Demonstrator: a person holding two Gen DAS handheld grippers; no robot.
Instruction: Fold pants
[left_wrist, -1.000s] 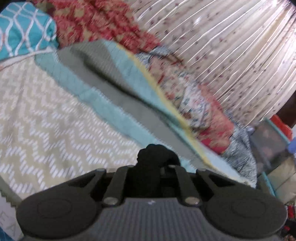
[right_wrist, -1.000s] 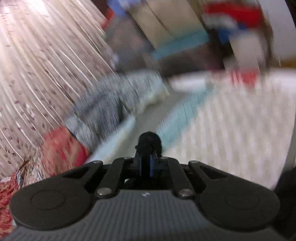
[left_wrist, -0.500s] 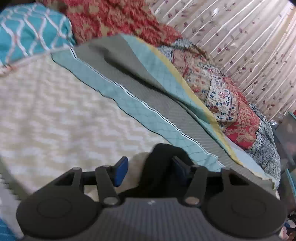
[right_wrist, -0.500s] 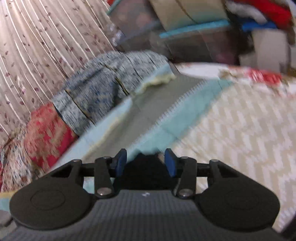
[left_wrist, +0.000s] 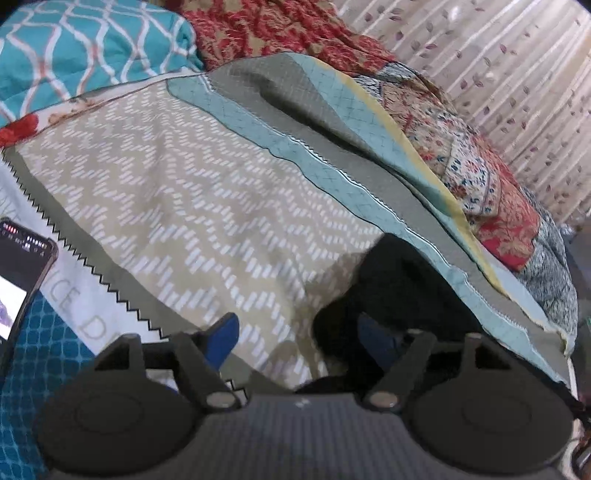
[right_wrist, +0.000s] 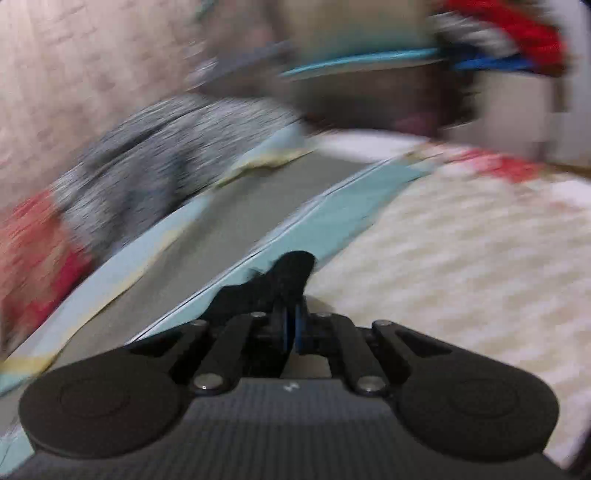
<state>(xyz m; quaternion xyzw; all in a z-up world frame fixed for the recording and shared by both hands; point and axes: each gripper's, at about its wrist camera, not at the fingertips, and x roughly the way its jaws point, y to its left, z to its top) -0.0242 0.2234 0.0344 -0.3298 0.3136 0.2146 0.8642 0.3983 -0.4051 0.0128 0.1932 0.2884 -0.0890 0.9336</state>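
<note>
Low in the left wrist view, the left gripper (left_wrist: 299, 343) has its blue-padded jaws spread and still opening. The black fabric pants (left_wrist: 391, 288) bunch against the right finger, nothing pinched. In the right wrist view, the right gripper (right_wrist: 290, 326) has its jaws pressed together on a fold of the pants (right_wrist: 291, 269), bottom center, though it's blurry. Further back is the beige zigzag-print bedspread (left_wrist: 192, 206), a phone (left_wrist: 18, 273) at the left edge, then a floral curtain (left_wrist: 509, 74) upper right.
</note>
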